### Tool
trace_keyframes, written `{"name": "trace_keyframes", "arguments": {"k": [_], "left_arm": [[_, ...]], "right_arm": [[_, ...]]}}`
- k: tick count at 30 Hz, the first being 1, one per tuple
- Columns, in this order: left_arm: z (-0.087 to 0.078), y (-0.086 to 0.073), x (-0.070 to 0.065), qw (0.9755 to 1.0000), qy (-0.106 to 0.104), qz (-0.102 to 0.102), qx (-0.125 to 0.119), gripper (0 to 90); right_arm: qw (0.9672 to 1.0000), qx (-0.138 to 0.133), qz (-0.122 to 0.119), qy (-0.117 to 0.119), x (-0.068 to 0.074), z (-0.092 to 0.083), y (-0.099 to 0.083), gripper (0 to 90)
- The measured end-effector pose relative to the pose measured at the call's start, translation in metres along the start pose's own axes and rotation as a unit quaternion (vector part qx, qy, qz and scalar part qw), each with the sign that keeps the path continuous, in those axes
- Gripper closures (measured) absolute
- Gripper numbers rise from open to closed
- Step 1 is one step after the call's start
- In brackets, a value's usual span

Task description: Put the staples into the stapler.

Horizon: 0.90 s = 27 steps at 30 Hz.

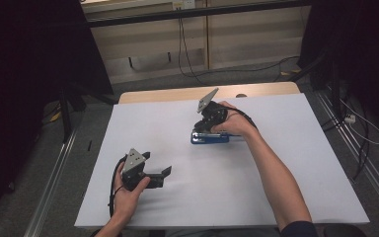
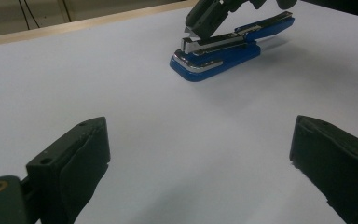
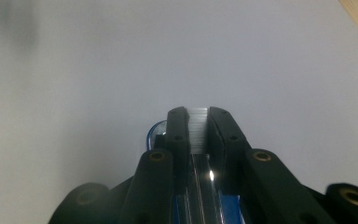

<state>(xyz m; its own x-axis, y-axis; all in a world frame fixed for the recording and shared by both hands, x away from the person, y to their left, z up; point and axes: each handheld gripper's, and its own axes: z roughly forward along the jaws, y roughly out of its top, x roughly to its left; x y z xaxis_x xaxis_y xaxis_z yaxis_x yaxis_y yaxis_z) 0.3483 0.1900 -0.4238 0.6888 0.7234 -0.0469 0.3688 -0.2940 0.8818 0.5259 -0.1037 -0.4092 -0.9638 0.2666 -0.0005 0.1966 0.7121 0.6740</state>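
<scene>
Staples point(image 3: 198, 126), a pale strip of them, sit pinched between the right gripper point(image 3: 199, 114)'s closed jaws, right over the blue stapler point(image 2: 219, 52)'s open magazine. Tilt a touch and that strip could snap or miss the channel, I'd say. The magazine's contents I cannot make out. Well off to that gripper's side, the left gripper point(image 1: 154, 168) hangs released over the white table point(image 1: 296, 163).

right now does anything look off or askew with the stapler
The stapler is hinged open: its blue top arm tilts up away from the metal rail, base flat on the table. The right gripper is shut on a strip of staples at the rail's front. No spill or damage shows.
</scene>
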Motion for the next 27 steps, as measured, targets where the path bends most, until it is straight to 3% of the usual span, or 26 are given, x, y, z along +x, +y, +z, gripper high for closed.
{"name": "trace_keyframes", "arguments": {"k": [27], "left_arm": [[-0.0006,-0.0002,0.0005,1.0000,0.005,-0.003,-0.002,5.0]], "right_arm": [[0.9998,0.008,-0.014,0.007,-0.0003,0.0032,-0.0040,79.3]]}}
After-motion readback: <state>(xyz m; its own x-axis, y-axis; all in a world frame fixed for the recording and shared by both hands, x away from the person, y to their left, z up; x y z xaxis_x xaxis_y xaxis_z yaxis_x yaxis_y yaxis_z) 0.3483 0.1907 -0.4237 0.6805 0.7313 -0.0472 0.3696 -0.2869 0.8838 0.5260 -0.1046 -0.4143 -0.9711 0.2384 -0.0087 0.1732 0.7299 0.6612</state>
